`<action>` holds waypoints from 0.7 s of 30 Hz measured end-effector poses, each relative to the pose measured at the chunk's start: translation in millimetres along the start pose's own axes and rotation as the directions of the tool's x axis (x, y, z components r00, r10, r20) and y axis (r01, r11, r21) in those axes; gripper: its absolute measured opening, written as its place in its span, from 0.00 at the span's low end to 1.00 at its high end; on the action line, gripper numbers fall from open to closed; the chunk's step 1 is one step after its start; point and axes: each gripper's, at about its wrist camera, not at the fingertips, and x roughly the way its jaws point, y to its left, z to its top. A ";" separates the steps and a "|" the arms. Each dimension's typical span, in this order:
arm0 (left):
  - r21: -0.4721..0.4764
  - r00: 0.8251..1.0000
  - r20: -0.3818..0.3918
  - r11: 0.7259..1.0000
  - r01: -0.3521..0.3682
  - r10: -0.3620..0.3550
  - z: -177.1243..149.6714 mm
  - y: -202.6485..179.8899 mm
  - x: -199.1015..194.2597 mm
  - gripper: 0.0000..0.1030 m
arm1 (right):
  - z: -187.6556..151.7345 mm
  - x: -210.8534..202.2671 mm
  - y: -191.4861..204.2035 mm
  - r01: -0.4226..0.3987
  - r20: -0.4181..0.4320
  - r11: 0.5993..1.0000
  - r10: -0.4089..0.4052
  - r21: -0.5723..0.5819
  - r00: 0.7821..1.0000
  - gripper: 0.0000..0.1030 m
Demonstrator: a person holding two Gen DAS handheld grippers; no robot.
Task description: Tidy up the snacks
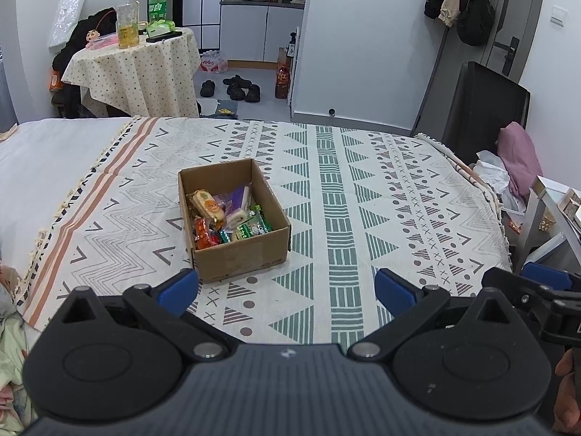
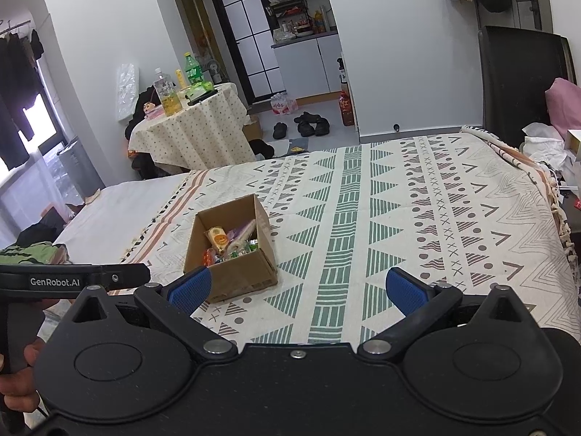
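An open cardboard box (image 1: 239, 254) stands on the patterned bedspread (image 1: 363, 189), holding several wrapped snacks (image 1: 225, 218) in yellow, purple, red and green. My left gripper (image 1: 287, 290) hovers just in front of the box, open, nothing between its blue pads. In the right wrist view the same box (image 2: 232, 272) lies ahead and to the left, its snacks (image 2: 228, 241) partly hidden by the near wall. My right gripper (image 2: 297, 290) is open and empty, its left pad overlapping the box's near corner in the view.
A small round table (image 1: 138, 69) with bottles stands beyond the bed. Shoes (image 1: 236, 87) lie on the floor. A black panel (image 1: 475, 105) and pink cloth (image 1: 515, 156) sit at the bed's right. The other gripper's handle (image 2: 72, 278) and a hand (image 2: 18, 370) show at left.
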 end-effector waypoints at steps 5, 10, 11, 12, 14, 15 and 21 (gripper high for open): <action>0.009 1.000 -0.007 1.000 -0.003 0.003 1.4 -2.3 2.9 1.00 | -0.4 1.3 -0.7 -0.002 0.000 1.000 0.002 0.001 1.000 1.00; 0.013 1.000 -0.014 1.000 -0.008 0.008 2.1 -4.3 5.6 1.00 | -1.2 3.8 -4.0 -0.001 -0.004 1.000 0.001 0.006 1.000 1.00; 0.014 1.000 -0.016 1.000 -0.008 0.008 2.2 -4.4 6.4 1.00 | -1.2 3.7 -4.8 -0.001 -0.004 1.000 0.001 0.008 1.000 1.00; 0.015 1.000 -0.018 1.000 -0.009 0.009 2.4 -4.7 7.1 1.00 | -1.2 3.8 -4.8 -0.002 -0.004 1.000 0.002 0.009 1.000 1.00; 0.015 1.000 -0.016 1.000 -0.010 0.010 2.6 -5.4 7.5 1.00 | -0.9 3.8 -7.5 -0.012 -0.007 1.000 0.012 0.021 1.000 1.00; 0.016 1.000 -0.014 1.000 -0.010 0.010 2.7 -5.5 7.5 1.00 | -0.7 4.0 -8.8 -0.019 -0.006 1.000 0.019 0.025 1.000 1.00; 0.032 1.000 -0.012 0.999 -0.007 0.007 5.2 -11.1 9.2 1.00 | -0.7 7.4 -14.3 -0.016 -0.012 0.999 0.016 0.032 1.000 1.00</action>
